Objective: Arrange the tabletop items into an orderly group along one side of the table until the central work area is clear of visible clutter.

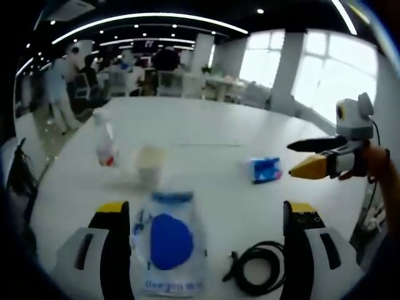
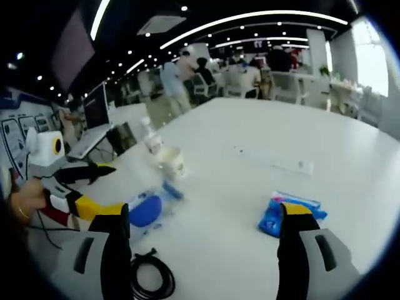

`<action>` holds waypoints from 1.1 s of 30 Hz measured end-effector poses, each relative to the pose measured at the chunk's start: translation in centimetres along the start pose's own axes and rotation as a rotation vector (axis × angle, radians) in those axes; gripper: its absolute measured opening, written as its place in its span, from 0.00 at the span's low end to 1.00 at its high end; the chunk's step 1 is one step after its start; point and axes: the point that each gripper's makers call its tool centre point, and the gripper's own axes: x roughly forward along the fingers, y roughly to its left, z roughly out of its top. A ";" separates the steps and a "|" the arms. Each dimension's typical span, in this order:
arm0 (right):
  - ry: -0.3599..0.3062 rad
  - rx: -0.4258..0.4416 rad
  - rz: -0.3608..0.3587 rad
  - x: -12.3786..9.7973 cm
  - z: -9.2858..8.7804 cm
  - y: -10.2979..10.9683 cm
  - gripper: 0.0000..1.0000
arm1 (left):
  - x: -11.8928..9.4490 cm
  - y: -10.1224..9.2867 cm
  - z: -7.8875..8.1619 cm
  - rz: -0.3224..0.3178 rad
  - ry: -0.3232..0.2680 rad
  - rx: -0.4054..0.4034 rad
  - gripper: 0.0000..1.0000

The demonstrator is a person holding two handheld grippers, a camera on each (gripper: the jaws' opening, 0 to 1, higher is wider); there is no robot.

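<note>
Nearest: we are framing the clear pouch with the blue disc (image 1: 169, 247) between open left tongs (image 1: 206, 215).
Right tongs (image 2: 203, 219): hanging open, empty, beside the blue packet (image 2: 275, 215).
Risk: we are risking snagging the black cable (image 1: 259, 269) or toppling the cup (image 1: 150, 164) and bottle (image 1: 105, 140) on the bench (image 1: 206, 125).

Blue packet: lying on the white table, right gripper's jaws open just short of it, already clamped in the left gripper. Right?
Not clamped. The blue packet lies free on the white table, just ahead of the right gripper, whose jaws stand open. The left gripper view shows the left gripper open around a clear pouch instead.
</note>
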 end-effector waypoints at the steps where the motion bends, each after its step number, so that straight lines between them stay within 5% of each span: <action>1: 0.002 -0.004 0.003 0.1 0.0 0.2 0.97 | -0.2 0.3 -0.3 0.008 0.007 -0.001 0.99; 15: 0.061 -0.080 0.079 2.4 -1.9 2.6 0.97 | -3.3 3.8 -2.8 0.089 0.041 -0.028 0.99; 33: 0.127 -0.156 0.159 6.5 -4.0 4.1 0.97 | -5.1 5.8 -6.8 0.140 0.104 -0.090 0.99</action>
